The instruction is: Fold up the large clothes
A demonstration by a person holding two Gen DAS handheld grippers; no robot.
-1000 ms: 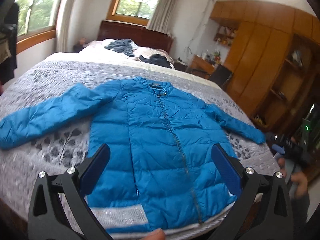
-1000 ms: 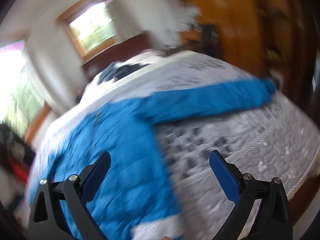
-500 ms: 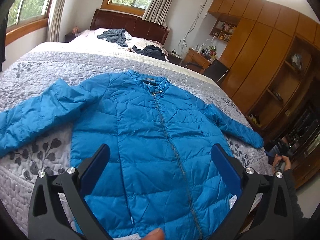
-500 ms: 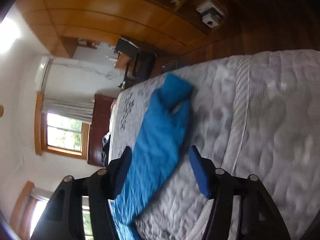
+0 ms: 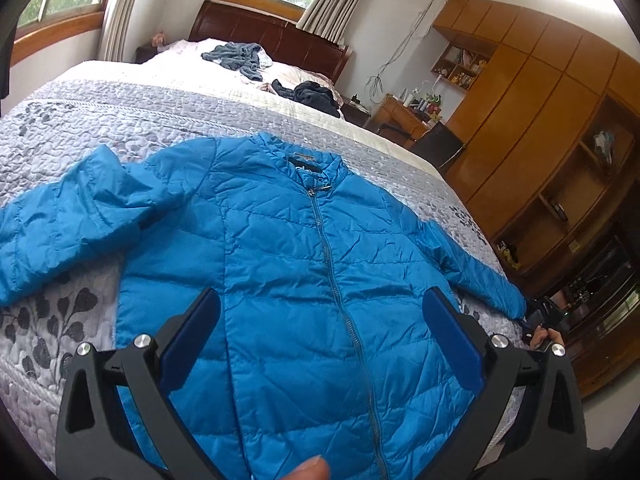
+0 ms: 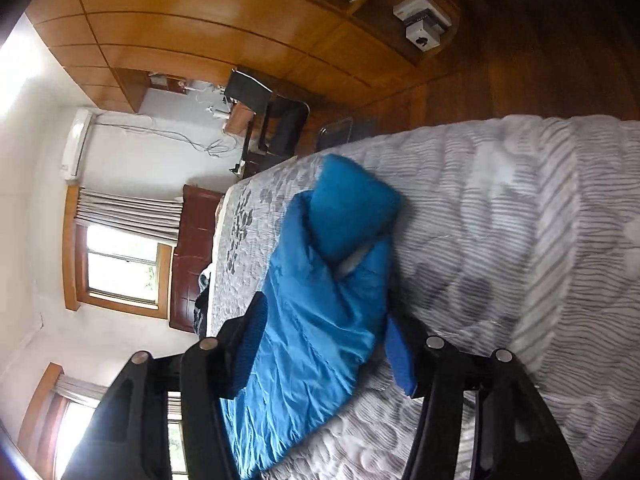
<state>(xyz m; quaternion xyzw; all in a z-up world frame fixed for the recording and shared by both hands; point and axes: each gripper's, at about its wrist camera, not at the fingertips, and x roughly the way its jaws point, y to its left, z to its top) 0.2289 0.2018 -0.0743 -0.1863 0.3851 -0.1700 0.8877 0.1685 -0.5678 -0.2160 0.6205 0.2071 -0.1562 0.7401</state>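
A bright blue puffer jacket lies flat and zipped on the grey quilted bed, collar toward the headboard, both sleeves spread out. My left gripper hovers open over the jacket's lower front, with nothing between its fingers. In the right wrist view, which is rolled sideways, the jacket's right sleeve runs between the fingers of my right gripper. Its folded-over cuff lies beyond them. The fingers stand on either side of the sleeve, a gap still showing. That gripper also appears by the cuff in the left view.
A grey-blue garment and a dark garment lie on the pillows near the wooden headboard. Wooden wardrobes and shelves line the right side past the bed edge, with a desk in the corner.
My left gripper has moved forward and closer over the jacket. My right gripper has swung to the right sleeve's cuff end, rolled sideways, and narrowed its fingers around the sleeve.
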